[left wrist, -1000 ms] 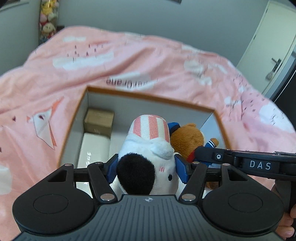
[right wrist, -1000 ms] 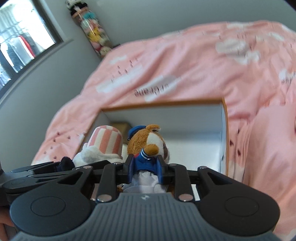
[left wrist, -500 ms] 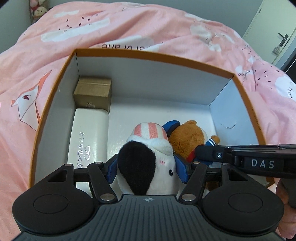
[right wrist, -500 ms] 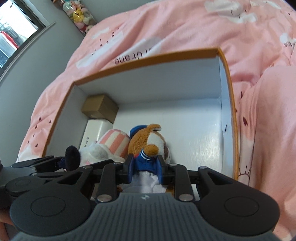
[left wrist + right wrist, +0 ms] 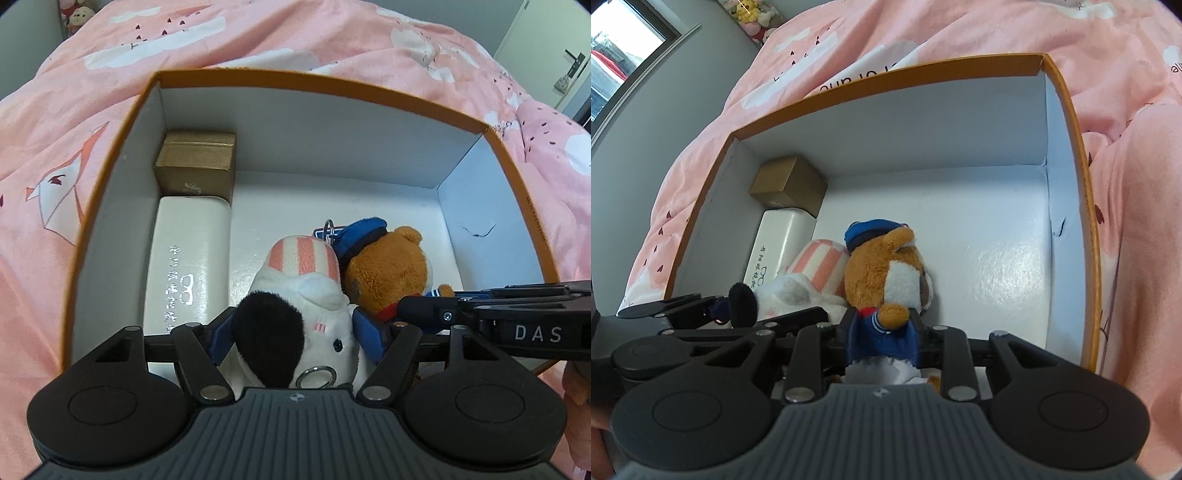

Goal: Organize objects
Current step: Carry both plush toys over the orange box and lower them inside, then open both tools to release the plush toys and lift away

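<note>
Jaws opening on both: left gripper [image 5: 293,338] around the dog [image 5: 295,317], right gripper [image 5: 881,341] around the bear [image 5: 886,273]. Soft, light, squashy plush; best pinched mid-body. Both low in the box [image 5: 303,122].

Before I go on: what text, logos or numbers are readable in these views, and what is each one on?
"DAS": white letters on the right gripper, seen from the left wrist.
Glasses icon with a column of silver characters: on the white case; characters not legible.
Upside-down dark lettering on the pink bedspread, behind the box: only partly visible, unreadable.
Small print on the box's orange right rim: too small.
Small mark on the brown carton: blurred.
</note>
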{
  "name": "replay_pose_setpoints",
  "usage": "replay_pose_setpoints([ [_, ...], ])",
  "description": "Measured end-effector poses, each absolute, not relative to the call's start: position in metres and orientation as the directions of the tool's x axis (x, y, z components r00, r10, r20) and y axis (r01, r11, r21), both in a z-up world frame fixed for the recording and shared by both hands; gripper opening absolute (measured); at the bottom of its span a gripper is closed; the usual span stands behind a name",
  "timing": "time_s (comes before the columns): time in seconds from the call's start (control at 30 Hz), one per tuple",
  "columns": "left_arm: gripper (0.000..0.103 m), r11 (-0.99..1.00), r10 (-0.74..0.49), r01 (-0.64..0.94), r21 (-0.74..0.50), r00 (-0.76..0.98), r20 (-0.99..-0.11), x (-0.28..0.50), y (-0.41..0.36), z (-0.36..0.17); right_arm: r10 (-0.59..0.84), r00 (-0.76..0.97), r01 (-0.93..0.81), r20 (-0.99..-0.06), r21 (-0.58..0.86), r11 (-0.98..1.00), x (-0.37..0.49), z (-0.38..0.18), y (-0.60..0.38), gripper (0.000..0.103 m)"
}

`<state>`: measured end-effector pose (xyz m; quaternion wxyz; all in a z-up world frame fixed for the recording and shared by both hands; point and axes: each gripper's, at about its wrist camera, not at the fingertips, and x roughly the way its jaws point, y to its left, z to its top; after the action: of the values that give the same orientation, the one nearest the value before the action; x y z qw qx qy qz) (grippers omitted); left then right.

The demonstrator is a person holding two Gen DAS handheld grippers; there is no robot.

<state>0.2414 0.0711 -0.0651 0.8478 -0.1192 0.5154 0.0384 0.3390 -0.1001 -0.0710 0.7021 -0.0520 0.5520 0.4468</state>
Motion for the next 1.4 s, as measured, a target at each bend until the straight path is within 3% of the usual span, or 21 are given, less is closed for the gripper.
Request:
replay_pose_setpoints([
  [0.23, 0.079, 0.938, -0.166, -0.176, -0.3, 0.533, -0.83, 0.226, 0.089, -0.044, 0.561, -0.013, -0.694, -0.828, 0.411, 0.591, 0.342, -0.067, -0.099, 0.042],
  [0.3, 0.076, 0.924, -0.181, -0.19, -0.333, 0.55, -0.815, 0.226, 0.094, -0.041, 0.554, -0.015, -0.698, -0.832, 0.406, 0.59, 0.342, -0.066, -0.098, 0.05],
  [0.47, 0.074, 0.899, -0.227, -0.196, -0.392, 0.558, -0.798, 0.224, 0.11, -0.038, 0.523, 0.002, -0.715, -0.853, 0.364, 0.596, 0.339, -0.069, -0.091, 0.05],
  [0.57, 0.074, 0.908, -0.226, -0.19, -0.373, 0.526, -0.82, 0.229, 0.11, -0.042, 0.509, 0.056, -0.671, -0.859, 0.345, 0.656, 0.339, -0.073, -0.089, 0.041],
  [0.67, 0.073, 0.928, -0.218, -0.166, -0.334, 0.487, -0.846, 0.231, 0.102, -0.049, 0.512, 0.039, -0.667, -0.858, 0.359, 0.652, 0.34, -0.076, -0.089, 0.039],
  [1.03, 0.052, 0.959, -0.118, -0.173, -0.224, 0.475, -0.872, 0.232, 0.096, -0.053, 0.574, -0.085, -0.571, -0.815, 0.512, 0.642, 0.341, -0.097, -0.088, 0.034],
  [1.4, 0.054, 0.967, -0.051, -0.192, -0.166, 0.497, -0.867, 0.229, 0.087, -0.06, 0.556, -0.083, -0.594, -0.827, 0.489, 0.639, 0.33, -0.107, -0.078, 0.033],
])
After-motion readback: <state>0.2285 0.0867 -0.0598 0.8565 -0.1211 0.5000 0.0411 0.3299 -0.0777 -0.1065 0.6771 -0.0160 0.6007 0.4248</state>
